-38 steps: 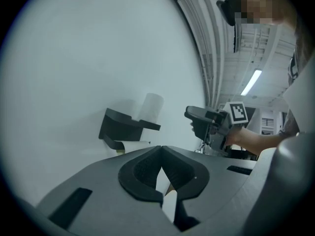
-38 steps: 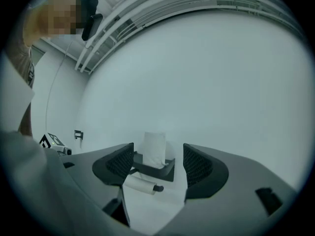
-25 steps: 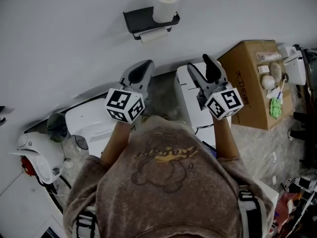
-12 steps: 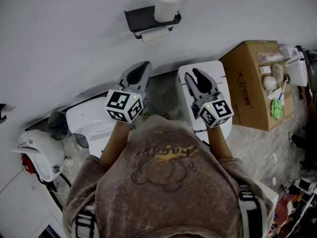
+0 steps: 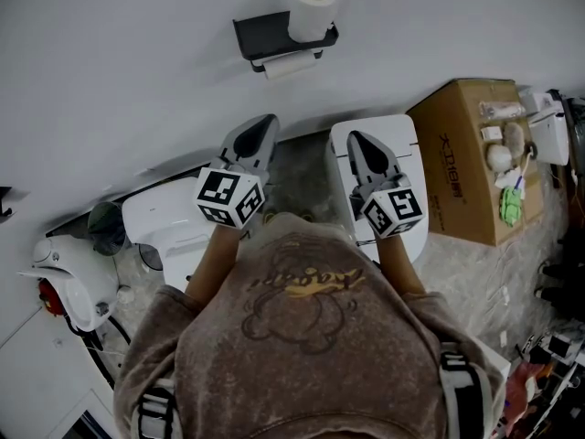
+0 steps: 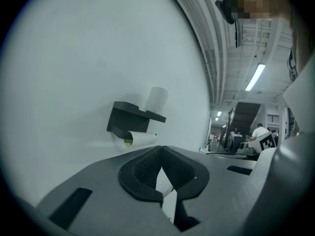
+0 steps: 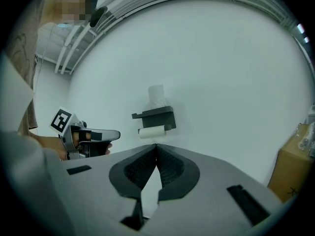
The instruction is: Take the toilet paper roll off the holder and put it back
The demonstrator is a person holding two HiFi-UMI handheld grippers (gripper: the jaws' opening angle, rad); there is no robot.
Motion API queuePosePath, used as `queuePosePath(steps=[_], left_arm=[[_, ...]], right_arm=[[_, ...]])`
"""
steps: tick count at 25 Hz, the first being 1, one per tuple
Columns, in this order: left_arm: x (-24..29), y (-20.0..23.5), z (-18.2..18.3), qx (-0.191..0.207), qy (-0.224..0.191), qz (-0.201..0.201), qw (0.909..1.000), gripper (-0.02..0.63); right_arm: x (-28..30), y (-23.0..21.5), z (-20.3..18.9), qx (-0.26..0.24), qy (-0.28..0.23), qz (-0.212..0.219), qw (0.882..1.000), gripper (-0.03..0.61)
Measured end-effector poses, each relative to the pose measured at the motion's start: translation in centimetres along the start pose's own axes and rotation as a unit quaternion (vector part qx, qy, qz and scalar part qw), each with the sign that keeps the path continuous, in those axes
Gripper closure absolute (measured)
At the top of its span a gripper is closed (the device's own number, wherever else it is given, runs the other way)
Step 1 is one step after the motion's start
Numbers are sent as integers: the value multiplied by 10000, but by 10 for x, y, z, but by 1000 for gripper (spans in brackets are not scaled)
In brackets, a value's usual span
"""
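Facing bare white wall (image 5: 137, 71), black holder (image 5: 260, 33) topped by upright white toilet paper roll (image 5: 311, 12), well apart from left gripper (image 5: 265, 123), pinched empty, and right gripper (image 5: 356, 141), just closed empty.

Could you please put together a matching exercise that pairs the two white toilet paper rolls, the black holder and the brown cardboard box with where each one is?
Things:
1. upright white toilet paper roll
2. level white toilet paper roll
3. black wall-mounted holder
4. brown cardboard box

Places:
A. on the floor, at the right of the head view
B. fixed to the white wall
C. standing on top of the holder's shelf
D. hung under the holder's shelf

Pairs: 1-C, 2-D, 3-B, 4-A
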State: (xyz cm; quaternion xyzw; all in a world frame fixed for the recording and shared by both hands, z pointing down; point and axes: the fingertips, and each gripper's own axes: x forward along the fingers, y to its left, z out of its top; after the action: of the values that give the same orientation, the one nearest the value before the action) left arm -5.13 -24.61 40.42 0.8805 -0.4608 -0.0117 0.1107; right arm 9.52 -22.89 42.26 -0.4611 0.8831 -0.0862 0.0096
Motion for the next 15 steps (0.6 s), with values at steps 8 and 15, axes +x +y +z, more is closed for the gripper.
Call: queuePosePath(steps=[8, 15], left_arm=[[1, 4, 4, -60, -54, 68, 9999, 595], [3, 9, 4, -69, -39, 114, 9999, 594]], right_arm=[[10, -1, -1, 24, -16, 24, 10000, 580], [18, -2, 0, 65, -26, 50, 10000, 580]])
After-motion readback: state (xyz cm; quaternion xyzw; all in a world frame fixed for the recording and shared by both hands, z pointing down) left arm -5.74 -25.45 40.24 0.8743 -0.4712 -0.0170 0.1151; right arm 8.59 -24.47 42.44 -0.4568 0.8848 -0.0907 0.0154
